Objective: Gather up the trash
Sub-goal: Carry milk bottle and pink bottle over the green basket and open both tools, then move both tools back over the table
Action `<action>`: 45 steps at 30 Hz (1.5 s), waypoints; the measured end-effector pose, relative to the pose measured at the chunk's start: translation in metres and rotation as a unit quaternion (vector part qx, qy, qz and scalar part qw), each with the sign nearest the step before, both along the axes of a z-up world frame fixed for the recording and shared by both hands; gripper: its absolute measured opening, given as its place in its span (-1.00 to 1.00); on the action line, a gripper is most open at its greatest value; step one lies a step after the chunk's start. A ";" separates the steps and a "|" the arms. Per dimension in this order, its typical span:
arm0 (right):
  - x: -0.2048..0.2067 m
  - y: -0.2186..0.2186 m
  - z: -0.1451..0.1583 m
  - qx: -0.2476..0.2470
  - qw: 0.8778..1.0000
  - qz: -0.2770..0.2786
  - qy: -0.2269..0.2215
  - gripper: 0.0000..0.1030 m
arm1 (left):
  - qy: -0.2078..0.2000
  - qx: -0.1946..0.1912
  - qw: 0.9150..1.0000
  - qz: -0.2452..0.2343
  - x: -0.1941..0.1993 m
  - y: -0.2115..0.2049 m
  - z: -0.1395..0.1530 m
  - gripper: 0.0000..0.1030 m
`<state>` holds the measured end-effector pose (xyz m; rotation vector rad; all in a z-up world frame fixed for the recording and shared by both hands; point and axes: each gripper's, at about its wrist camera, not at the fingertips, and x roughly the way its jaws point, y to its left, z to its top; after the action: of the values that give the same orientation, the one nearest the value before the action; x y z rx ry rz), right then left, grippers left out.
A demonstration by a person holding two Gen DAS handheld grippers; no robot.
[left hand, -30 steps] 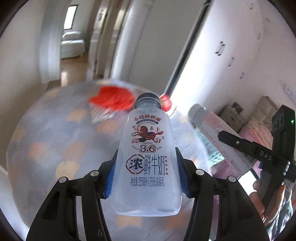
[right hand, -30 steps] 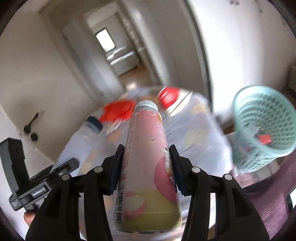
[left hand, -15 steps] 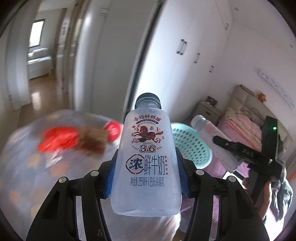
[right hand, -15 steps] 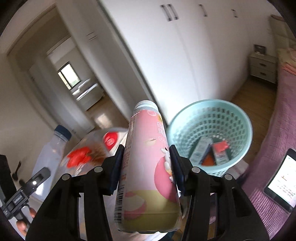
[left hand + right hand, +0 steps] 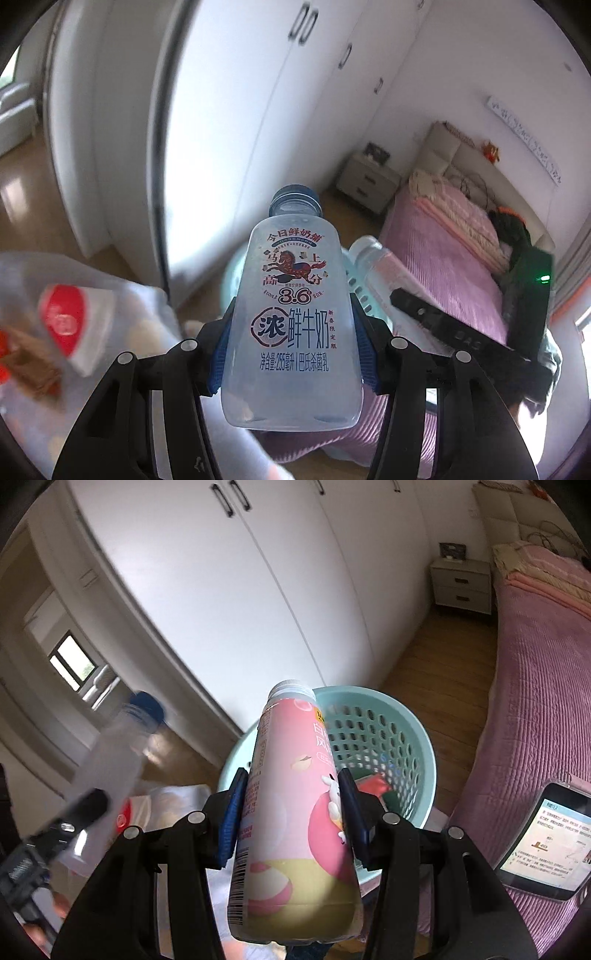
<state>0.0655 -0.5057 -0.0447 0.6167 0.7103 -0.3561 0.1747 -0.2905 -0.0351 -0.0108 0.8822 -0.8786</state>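
both hands have swung off the table (image 5: 122,314) toward the basket (image 5: 399,738) w/in the last sec; earlier views were mostly table w/ red wrappers, now the left view shows wardrobe, bed (image 5: 450,266) & only the table's edge at left; the teal basket sits centre-right in the right view, just behind the load; so carry phase looks nearly done, drop next imo.

left gripper (image 5: 291,328): fingers clamped on the clear milk bottle (image 5: 291,314), blue cap pointing away, grip unchanged; right gripper (image 5: 291,819): fingers clamped on the pink bottle (image 5: 295,812), also upright in the grip, unchanged.

basket already holds a few bits of trash, red & green, can't tell what exactly; red-and-white wrapper (image 5: 74,328) & other scraps are left on the table, so more trips likely; tablet (image 5: 546,834) lies on the bed near the basket; both bottles seem empty & light, shouldn't slip.
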 end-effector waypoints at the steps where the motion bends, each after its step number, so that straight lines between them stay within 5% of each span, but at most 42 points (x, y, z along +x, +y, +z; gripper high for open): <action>1: 0.004 -0.005 -0.004 0.001 1.000 -0.004 0.004 -0.11 | 0.011 0.006 1.000 -0.005 0.008 -0.013 -0.011 0.03; 9: 0.043 -0.035 -0.033 0.008 0.999 -0.019 0.034 -0.10 | 0.047 0.041 0.998 -0.019 0.034 -0.067 -0.068 0.04; 18: 0.052 -0.043 -0.055 0.025 0.998 -0.026 0.044 -0.03 | 0.008 0.024 1.000 -0.010 0.033 -0.036 -0.044 0.18; 29: 0.041 0.029 -0.013 -0.019 0.999 0.039 -0.004 -0.03 | -0.050 -0.014 0.997 0.062 0.006 0.073 0.017 0.18; 39: 0.080 0.145 0.020 -0.070 0.977 0.191 -0.057 -0.03 | -0.127 0.017 0.973 0.191 0.008 0.209 0.055 0.40; 41: 0.086 0.160 0.020 -0.072 0.972 0.214 -0.062 -0.03 | -0.127 0.016 0.969 0.212 0.015 0.235 0.054 0.60; 45: 0.112 0.200 0.016 -0.079 0.960 0.261 -0.065 0.03 | -0.131 0.032 0.962 0.237 0.032 0.271 0.038 0.64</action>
<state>0.1770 -0.3057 -0.0292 0.2801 0.6824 0.1179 0.2065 -0.0199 0.0029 -0.0465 0.6193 -0.3896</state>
